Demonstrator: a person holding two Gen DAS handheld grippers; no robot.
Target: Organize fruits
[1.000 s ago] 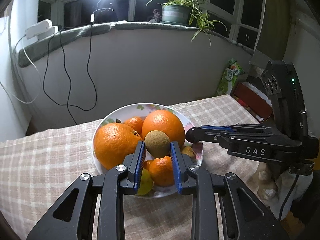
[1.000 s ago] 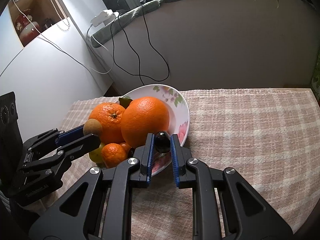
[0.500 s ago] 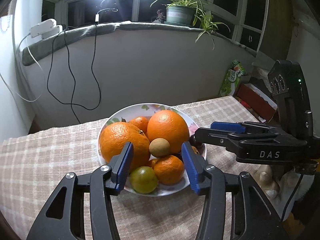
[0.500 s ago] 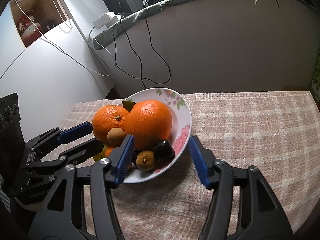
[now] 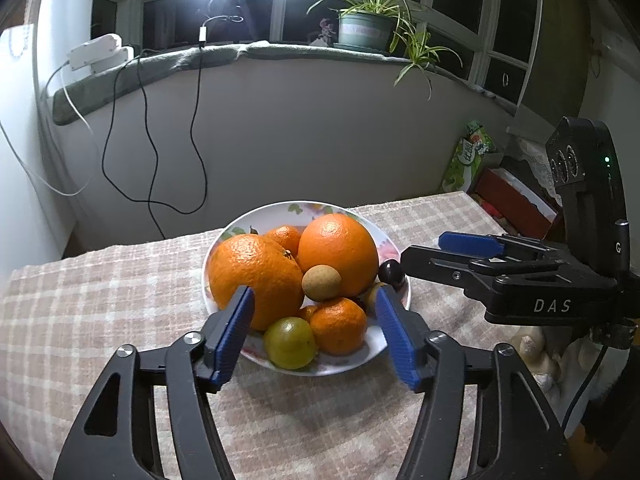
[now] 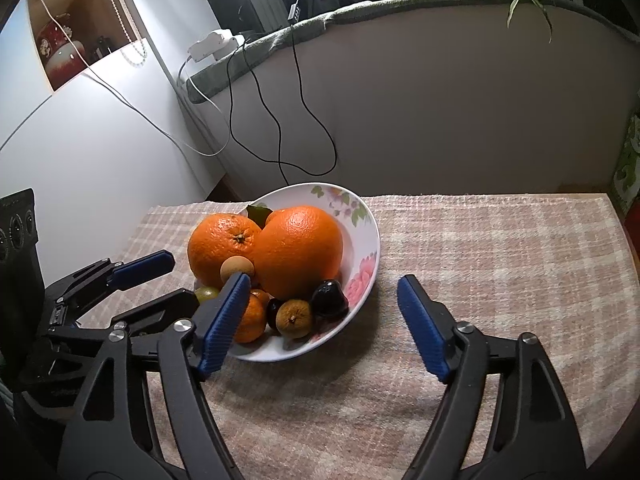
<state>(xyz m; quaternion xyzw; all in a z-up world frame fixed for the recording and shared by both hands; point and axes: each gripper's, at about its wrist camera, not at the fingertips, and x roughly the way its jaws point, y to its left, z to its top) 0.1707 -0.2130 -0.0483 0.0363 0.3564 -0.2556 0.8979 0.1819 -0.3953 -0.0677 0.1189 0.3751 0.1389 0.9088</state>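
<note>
Orange fruit: two big oranges fill the flowered plate, with smaller tangerines beside them.
Other fruit: a green one at the near rim, a tan one atop the pile, dark ones at the side.
Plate: sits on the checked cloth covering the surface.
Left tool: released, jaws spread wide before the plate, holding nothing.
Right tool: released, jaws wide apart, empty.

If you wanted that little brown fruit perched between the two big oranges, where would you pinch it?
Across the small brown fruit's round middle, coming from above and the near side. It sits on top of the pile, exposed there, while the oranges crowd its back.
</note>
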